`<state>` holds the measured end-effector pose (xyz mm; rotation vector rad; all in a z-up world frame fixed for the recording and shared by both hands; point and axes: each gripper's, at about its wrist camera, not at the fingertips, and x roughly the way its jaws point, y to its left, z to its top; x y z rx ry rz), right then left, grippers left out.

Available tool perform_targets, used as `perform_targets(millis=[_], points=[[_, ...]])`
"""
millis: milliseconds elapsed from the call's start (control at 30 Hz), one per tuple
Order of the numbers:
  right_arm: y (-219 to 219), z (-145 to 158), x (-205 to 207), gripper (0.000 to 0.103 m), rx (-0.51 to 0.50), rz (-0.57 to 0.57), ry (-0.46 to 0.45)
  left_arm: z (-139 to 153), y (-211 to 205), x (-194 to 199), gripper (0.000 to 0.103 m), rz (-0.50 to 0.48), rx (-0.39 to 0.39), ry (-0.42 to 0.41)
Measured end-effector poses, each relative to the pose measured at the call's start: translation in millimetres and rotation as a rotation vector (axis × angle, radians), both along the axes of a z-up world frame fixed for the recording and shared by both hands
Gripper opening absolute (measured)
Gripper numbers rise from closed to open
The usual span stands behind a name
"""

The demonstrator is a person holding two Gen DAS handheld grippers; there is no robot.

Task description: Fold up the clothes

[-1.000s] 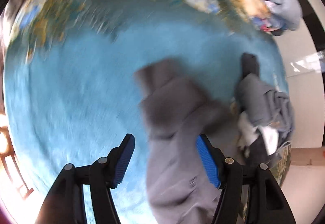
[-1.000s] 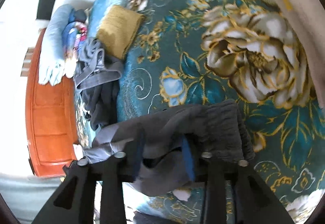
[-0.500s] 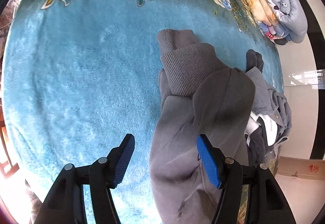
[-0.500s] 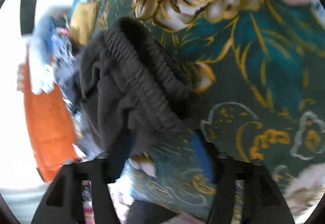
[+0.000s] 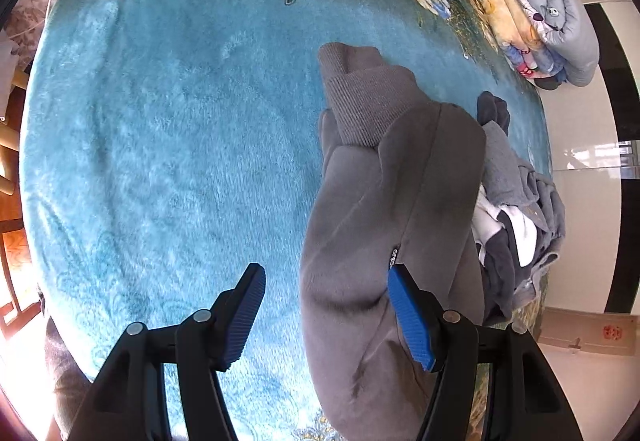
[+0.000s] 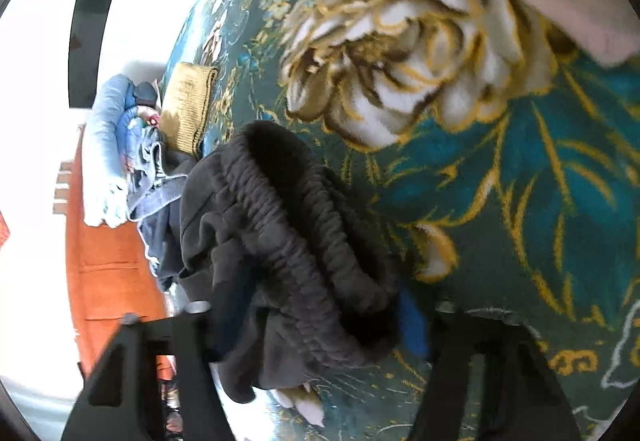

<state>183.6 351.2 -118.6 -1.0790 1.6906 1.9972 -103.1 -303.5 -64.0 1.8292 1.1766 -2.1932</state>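
Grey sweatpants [image 5: 384, 201] lie folded lengthwise on the teal floral blanket [image 5: 160, 145], their ribbed cuffs [image 5: 360, 97] pointing away. My left gripper [image 5: 326, 315] is open just above the blanket, its right finger resting over the pants and its left finger over bare blanket. In the right wrist view the elastic waistband end of the pants [image 6: 288, 249] lies bunched on the blanket [image 6: 540, 169]. My right gripper [image 6: 316, 325] is open around it, and the cloth hides the left pad.
A heap of unfolded grey, dark and white clothes [image 5: 516, 213] lies right of the pants near the bed edge. Folded quilts [image 5: 540, 5] are stacked at the far corner by the wooden headboard. A mustard knitted piece [image 6: 188, 105] lies on the blanket.
My right gripper has opened and let go of the waistband, which now rests on the blanket. My left gripper stayed open and steadied over the laid-out pants.
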Motion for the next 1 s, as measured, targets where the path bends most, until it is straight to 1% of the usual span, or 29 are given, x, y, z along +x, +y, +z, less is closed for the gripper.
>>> perform_targets(millis=[33, 67, 100, 133, 200, 267, 333, 400, 500, 567, 600, 667, 700, 733, 767, 867, 933, 1000], points=[[1.5, 3.4, 1.0, 0.040, 0.002, 0.000, -0.003, 1.4, -0.9, 1.0, 0.068, -0.001, -0.002, 0.002], [3.0, 7.8, 1.8, 0.032, 0.004, 0.005, -0.005, 2.6, -1.2, 1.8, 0.068, 0.000, -0.005, 0.003], [3.4, 13.8, 1.8, 0.030, 0.009, 0.016, -0.002, 3.8, -1.6, 2.7, 0.068, 0.000, -0.008, 0.004], [2.5, 21.1, 0.5, 0.026, 0.018, 0.031, 0.005, 5.1, -2.4, 3.9, 0.068, 0.000, -0.009, 0.006], [2.8, 38.0, -3.3, 0.024, 0.032, 0.061, 0.014, 8.2, -5.2, 7.2, 0.068, -0.001, -0.011, 0.009], [7.5, 55.6, -0.9, 0.023, 0.034, 0.067, 0.034, 11.4, -8.1, 9.2, 0.068, -0.006, -0.014, 0.019], [12.3, 73.5, 3.7, 0.023, 0.053, 0.070, 0.044, 11.7, -10.7, 10.2, 0.068, -0.011, -0.018, 0.025], [23.1, 81.3, 16.5, 0.023, 0.091, 0.056, 0.004, 6.6, -10.5, 9.2, 0.068, -0.010, -0.016, 0.018], [31.2, 70.8, 31.6, 0.023, 0.101, 0.034, -0.089, -2.2, -5.1, 6.5, 0.068, -0.017, -0.014, 0.001], [27.5, 59.6, 33.1, 0.024, 0.084, 0.029, -0.129, -7.8, 2.2, 3.9, 0.068, -0.029, -0.013, -0.009], [26.1, 59.2, 31.5, 0.024, 0.089, 0.029, -0.141, -9.0, 5.8, 2.6, 0.068, -0.037, -0.013, -0.008], [26.3, 65.8, 26.0, 0.029, 0.107, 0.049, -0.148, -9.8, 10.8, -2.4, 0.068, -0.044, -0.016, 0.001], [26.4, 69.0, 23.2, 0.029, 0.115, 0.059, -0.152, -9.4, 11.0, -4.7, 0.068, -0.039, -0.015, 0.007], [26.5, 74.0, 20.8, 0.031, 0.129, 0.071, -0.158, -8.8, 10.6, -7.5, 0.068, -0.032, -0.013, 0.015], [26.1, 83.5, 19.2, 0.034, 0.163, 0.086, -0.173, -8.1, 9.8, -10.4, 0.068, -0.024, -0.010, 0.024], [22.8, 121.3, 15.8, 0.042, 0.326, 0.123, -0.202, -6.2, 6.3, -20.3, 0.066, -0.008, -0.002, 0.054], [17.6, 145.5, 8.5, 0.044, 0.431, 0.146, -0.197, -7.6, 4.4, -28.7, 0.066, -0.003, -0.006, 0.056], [7.2, 157.0, -8.1, 0.048, 0.465, 0.203, -0.164, -11.4, 2.4, -36.7, 0.066, 0.010, 0.009, 0.058]])
